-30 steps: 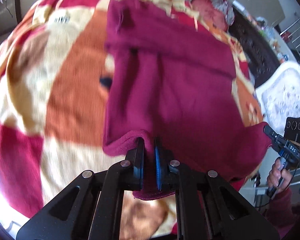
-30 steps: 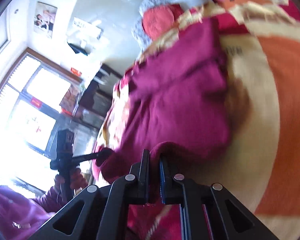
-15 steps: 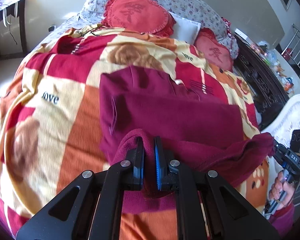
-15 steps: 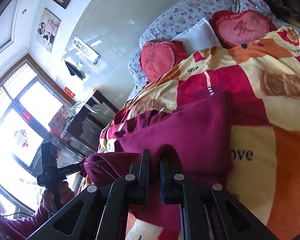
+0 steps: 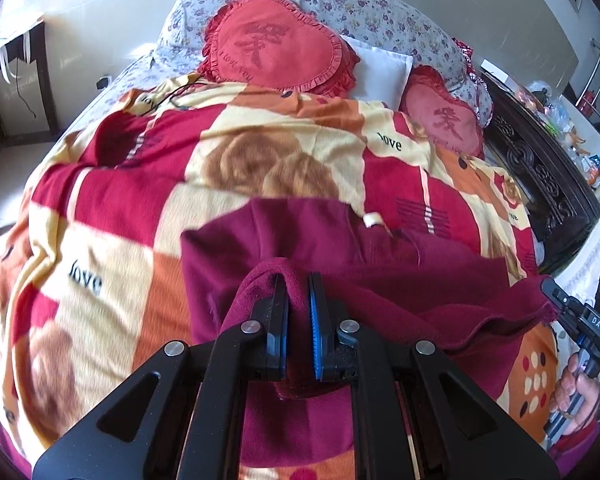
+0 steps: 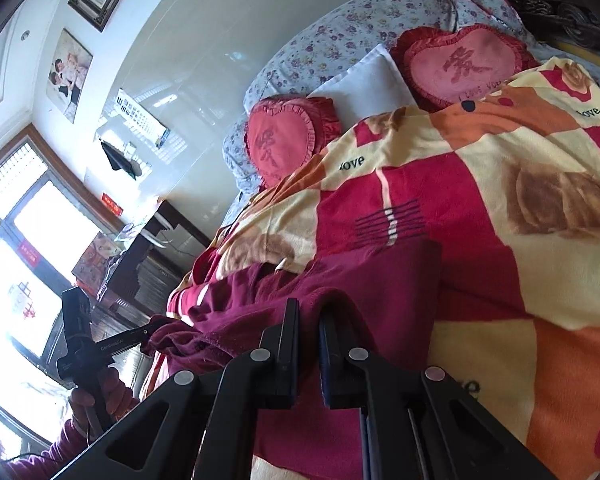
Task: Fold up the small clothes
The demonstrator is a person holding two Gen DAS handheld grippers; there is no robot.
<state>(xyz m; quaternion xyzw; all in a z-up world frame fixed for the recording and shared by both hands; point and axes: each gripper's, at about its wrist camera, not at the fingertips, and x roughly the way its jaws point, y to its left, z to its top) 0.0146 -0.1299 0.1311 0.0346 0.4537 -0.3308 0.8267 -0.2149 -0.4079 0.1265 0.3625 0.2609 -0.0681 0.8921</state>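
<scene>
Garment (image 5: 400, 264) pinched, both grippers angled downward.

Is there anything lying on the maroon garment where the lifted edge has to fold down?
Nothing visible. Both tools, left and right, grip the maroon garment by its near edge, and the part lying on the blanket ahead is bare.

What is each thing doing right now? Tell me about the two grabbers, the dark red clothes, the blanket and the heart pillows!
Left gripper: shut on the garment's near edge.
Right gripper: shut on the same edge.
Garment: dark red, partly folded, near edge lifted, the rest lying on the blanket.
Blanket: spread over the bed.
Heart pillows: propped at the head of the bed.
</scene>
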